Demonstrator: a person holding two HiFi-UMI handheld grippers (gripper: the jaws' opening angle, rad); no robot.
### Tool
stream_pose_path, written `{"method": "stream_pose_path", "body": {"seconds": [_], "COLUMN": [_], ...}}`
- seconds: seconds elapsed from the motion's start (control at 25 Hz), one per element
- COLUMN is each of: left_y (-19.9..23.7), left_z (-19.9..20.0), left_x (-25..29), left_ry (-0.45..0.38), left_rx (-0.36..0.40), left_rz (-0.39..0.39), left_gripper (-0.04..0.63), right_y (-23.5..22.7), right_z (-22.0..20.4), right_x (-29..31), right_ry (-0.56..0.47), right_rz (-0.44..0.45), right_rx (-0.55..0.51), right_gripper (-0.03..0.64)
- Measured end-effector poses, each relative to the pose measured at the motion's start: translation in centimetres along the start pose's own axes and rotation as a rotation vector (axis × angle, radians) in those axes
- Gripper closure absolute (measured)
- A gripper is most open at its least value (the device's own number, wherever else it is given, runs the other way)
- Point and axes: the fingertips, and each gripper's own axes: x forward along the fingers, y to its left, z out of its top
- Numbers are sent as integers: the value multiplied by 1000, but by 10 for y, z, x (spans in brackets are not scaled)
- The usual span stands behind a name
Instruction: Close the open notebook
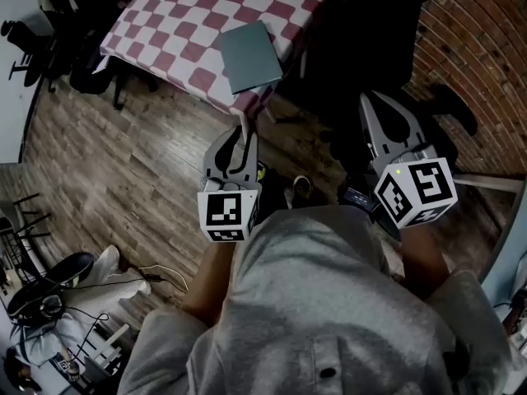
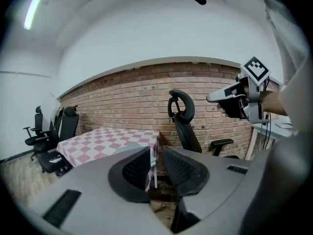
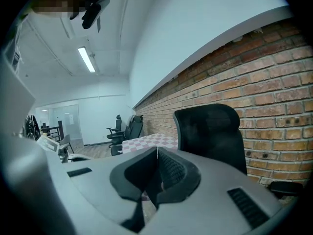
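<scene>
Head view first: the notebook (image 1: 249, 56) is lying flat with its grey cover shut on the checkered desk (image 1: 177, 23), near the edge closest to you. You're holding both grippers up over the wood floor (image 1: 123, 155), well short of the desk. The left gripper (image 1: 240, 132) is pointing toward the desk's near corner, and the right gripper (image 1: 379, 105) is sitting off to the side by the black office chair (image 1: 370, 23).

In the left gripper view, the jaws are standing just a narrow gap apart with nothing between them. They're aiming at the desk's corner, with the brick wall (image 2: 146, 97) running behind it. Your right gripper is poking in from the right, up in the air.

In the right gripper view, the jaws are meeting at the tips and gripping nothing. They're facing the chair's backrest and the brick wall, and a bit of the checkered desk is peeking out further back on the left.
</scene>
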Motion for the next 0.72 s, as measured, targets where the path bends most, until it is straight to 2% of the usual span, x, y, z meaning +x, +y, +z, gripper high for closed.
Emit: {"method": "stream_pose_path", "body": {"seconds": [0.16,0.36,0.72], "left_y": [-9,-14,-18], "left_z": [22,32,50], "left_x": [-22,-39,-54], "left_ry": [-46,-68,-92], "left_rx": [-25,10,9], "left_rz": [51,91,129], "left_gripper": [538,579,584], "right_y": [4,8,6], "right_z": [-4,-1,-3], "right_x": [-12,-20,-28], "right_ry": [-4,-32,-41], "right_rz": [23,37,49], "right_rx": [-11,-9,-1], "right_gripper": [591,591,592]}}
